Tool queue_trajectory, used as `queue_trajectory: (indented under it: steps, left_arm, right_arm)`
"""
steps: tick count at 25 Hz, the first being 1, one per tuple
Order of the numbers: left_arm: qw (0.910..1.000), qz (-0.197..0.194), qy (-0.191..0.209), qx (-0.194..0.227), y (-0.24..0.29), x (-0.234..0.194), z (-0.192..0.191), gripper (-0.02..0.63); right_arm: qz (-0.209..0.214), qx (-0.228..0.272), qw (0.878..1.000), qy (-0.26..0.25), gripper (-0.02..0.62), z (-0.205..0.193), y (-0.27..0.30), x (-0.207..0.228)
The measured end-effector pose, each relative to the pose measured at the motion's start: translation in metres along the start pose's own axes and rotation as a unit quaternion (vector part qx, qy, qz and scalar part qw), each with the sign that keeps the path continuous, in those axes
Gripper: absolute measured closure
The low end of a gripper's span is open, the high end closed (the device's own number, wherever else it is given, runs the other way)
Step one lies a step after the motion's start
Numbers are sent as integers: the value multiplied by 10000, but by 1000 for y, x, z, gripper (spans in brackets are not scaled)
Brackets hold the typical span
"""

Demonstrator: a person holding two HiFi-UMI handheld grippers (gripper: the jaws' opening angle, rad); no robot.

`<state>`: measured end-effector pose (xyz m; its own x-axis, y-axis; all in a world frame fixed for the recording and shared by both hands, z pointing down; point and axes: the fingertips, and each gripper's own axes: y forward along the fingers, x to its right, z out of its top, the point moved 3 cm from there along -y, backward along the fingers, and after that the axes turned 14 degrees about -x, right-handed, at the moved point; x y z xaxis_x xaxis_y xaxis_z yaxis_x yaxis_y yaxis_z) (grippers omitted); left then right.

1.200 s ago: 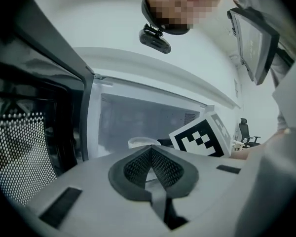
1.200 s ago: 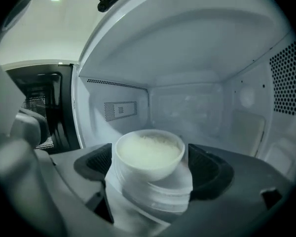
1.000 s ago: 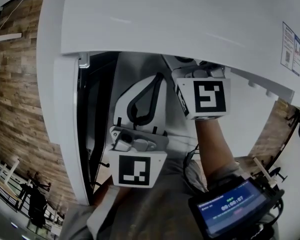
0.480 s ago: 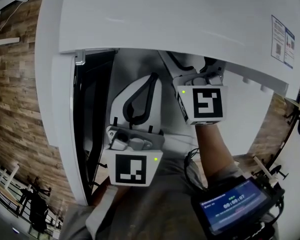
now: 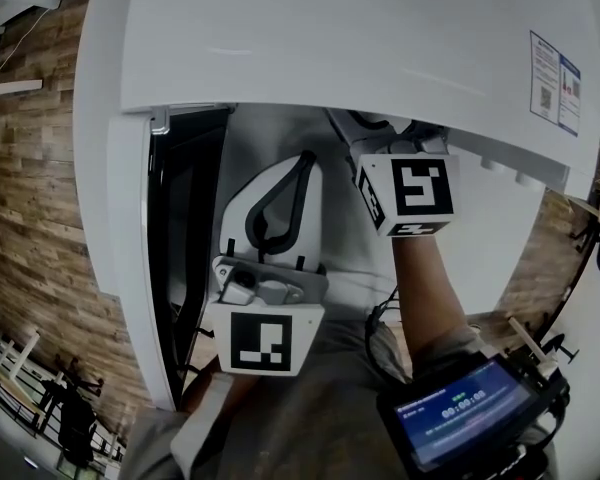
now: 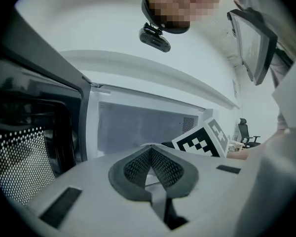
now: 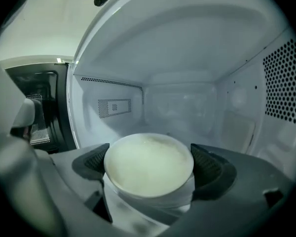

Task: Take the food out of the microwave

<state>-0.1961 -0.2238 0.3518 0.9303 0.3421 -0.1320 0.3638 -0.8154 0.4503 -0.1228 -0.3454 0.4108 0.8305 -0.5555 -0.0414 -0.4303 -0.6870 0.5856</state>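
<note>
A white bowl (image 7: 148, 157) of pale food stands inside the white microwave cavity (image 7: 187, 98). My right gripper (image 7: 149, 171) reaches into the cavity. Its jaws are opening, with the bowl between them and a dark pad (image 7: 209, 169) close beside the rim on each side. In the head view only its marker cube (image 5: 405, 196) shows under the microwave's top (image 5: 330, 38). My left gripper (image 5: 305, 160) hovers at the opening, left of the right one. It is shut with nothing in it, its pads (image 6: 138, 164) meeting at the tips.
The dark microwave door (image 5: 185, 248) hangs open on the left, its perforated window (image 6: 19, 157) close beside the left gripper. A small screen device (image 5: 465, 408) sits at the person's chest, lower right. Wood-panelled wall lies far left.
</note>
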Motion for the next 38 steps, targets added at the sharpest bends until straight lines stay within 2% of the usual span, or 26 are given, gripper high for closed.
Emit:
queue_trajectory:
  steps: [8,18,26,31,38]
  left_arm:
    - [10000,14,-13,56,-3,4,3,600]
    - [9998,-58,22,189,-19,12,11,600]
    - [9988,-273,248,312,-29,30,20,600]
    - [9982,-214,303,480,-42,56,26,600]
    - [9986,-149,234,457,-69,88,9,600]
  right_arm:
    - [222,37,9997,-66,90,0,2,-6]
    - [-57,233,9997,33,86,5,-26,1]
    - [-166,379,9991,14,86,8,-65,1]
    - [-68,451,9989,-62,86,-1,-96,0]
    - [106,434,9987,-235,86,-23,-134,-14]
